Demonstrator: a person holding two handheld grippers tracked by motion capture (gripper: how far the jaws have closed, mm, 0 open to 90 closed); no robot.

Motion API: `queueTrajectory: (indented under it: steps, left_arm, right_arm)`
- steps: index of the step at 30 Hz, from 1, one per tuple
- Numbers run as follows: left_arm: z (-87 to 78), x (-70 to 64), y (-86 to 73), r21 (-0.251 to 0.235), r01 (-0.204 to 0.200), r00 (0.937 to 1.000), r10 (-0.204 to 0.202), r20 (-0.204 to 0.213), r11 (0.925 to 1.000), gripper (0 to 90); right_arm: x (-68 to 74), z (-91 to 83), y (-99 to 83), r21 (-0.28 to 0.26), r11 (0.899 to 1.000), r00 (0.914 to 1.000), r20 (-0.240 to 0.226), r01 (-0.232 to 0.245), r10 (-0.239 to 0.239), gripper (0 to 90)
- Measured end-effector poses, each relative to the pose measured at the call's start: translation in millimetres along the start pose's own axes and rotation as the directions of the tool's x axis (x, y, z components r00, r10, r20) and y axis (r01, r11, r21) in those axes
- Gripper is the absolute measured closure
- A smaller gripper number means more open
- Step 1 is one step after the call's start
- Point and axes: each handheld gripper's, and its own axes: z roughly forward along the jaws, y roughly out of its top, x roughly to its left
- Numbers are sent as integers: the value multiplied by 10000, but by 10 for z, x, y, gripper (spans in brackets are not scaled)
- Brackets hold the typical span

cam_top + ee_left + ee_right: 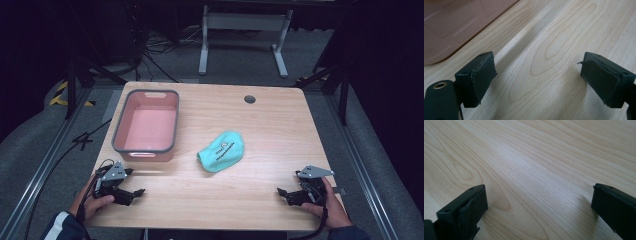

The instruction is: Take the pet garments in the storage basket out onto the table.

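A teal cloth cap (221,151) with dark lettering lies near the middle of the wooden table (260,125). A pink bin (146,125) with a grey rim stands empty at the left. My left gripper (131,193) rests on the table at the front left, just below the bin, open with nothing between its jaws. In the left gripper view its gripper (536,75) stands over bare wood, and the pink bin (454,22) fills the upper left corner. My right gripper (285,195) sits at the front right, open and empty, and in the right gripper view its gripper (539,207) is over bare wood.
A round cable hole (250,99) sits near the table's far edge. Beyond the table stand a white desk frame (245,30) and loose cables on a grey floor. Bare wood lies between the two grippers.
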Motion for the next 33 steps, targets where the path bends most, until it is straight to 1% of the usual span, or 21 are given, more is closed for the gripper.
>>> queueTrajectory:
  steps: [25, 29, 33]
  left_arm:
    - [9, 4, 6, 22, 17, 10000, -17, -30, 10000, 111]
    - [16, 12, 18, 115, 15, 10000, -14, -62, 9999, 91]
    - [28, 10, 22, 129, 129, 9998, -127, -136, 9998, 67]
  right_arm:
    - [6, -3, -2, 17, 10000, 10000, 53, -51, 51, 6]
    - [6, -2, -2, 15, 10000, 10000, 52, -48, 48, 5]
    - [6, -2, -2, 16, 10000, 10000, 54, -48, 48, 5]
